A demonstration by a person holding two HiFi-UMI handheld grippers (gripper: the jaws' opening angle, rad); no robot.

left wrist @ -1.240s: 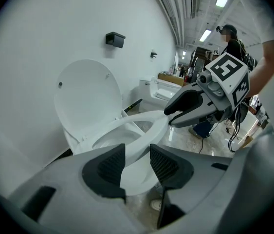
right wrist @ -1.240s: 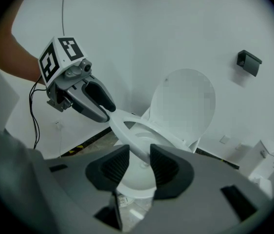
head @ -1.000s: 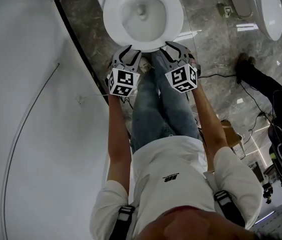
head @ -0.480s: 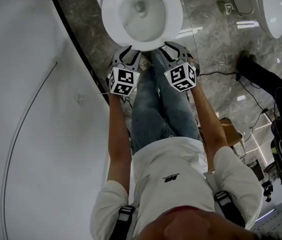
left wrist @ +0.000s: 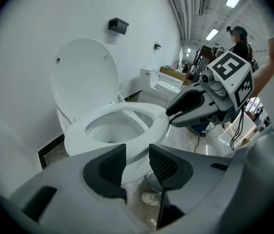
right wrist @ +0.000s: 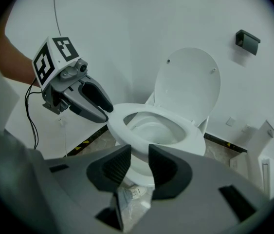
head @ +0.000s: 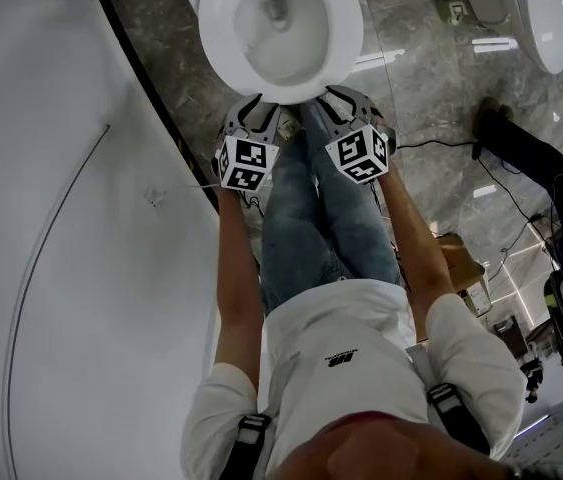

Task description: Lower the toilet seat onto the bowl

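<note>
The white toilet seat lies flat on the bowl, while the lid stands upright against the wall. My left gripper hovers just in front of the bowl's front rim, open, with nothing between its pads. Beside it my right gripper is also open and empty; its jaws have just been closing a little. In the right gripper view the seat and raised lid lie beyond the pads, and the left gripper points at the rim. Neither gripper touches the seat.
A white wall fills the left, with a black baseboard strip beside the toilet. A second toilet stands at the top right. Cables and dark gear lie on the marble floor to the right. My shoe is under the bowl's front.
The toilet has slid slightly upward in the head view. Both grippers remain side by side at the bowl's front and have sunk a little.
</note>
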